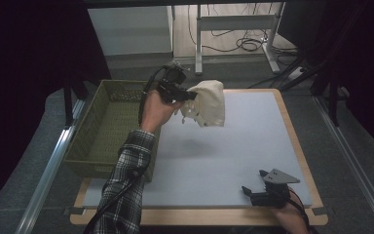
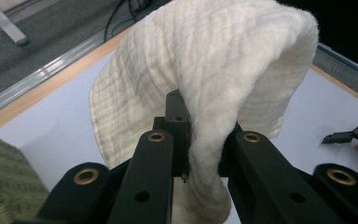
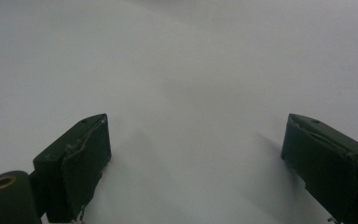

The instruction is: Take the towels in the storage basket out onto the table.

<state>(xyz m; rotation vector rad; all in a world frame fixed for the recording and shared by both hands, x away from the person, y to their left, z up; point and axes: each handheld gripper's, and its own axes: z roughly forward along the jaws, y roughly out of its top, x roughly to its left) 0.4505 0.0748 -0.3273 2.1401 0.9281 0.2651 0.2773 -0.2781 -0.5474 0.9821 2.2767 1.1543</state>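
Green woven basket [image 1: 102, 127] at the table's left edge, pale blue mat [image 1: 233, 161], wooden table [image 1: 299, 146], floor cables [image 1: 246, 44]

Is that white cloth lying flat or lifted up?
Lifted: the left gripper pinches the white cloth, which hangs bunched above the table.

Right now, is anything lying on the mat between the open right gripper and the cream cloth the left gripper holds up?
No. In the high view, only bare pale blue mat lies between the right gripper and the cream cloth.
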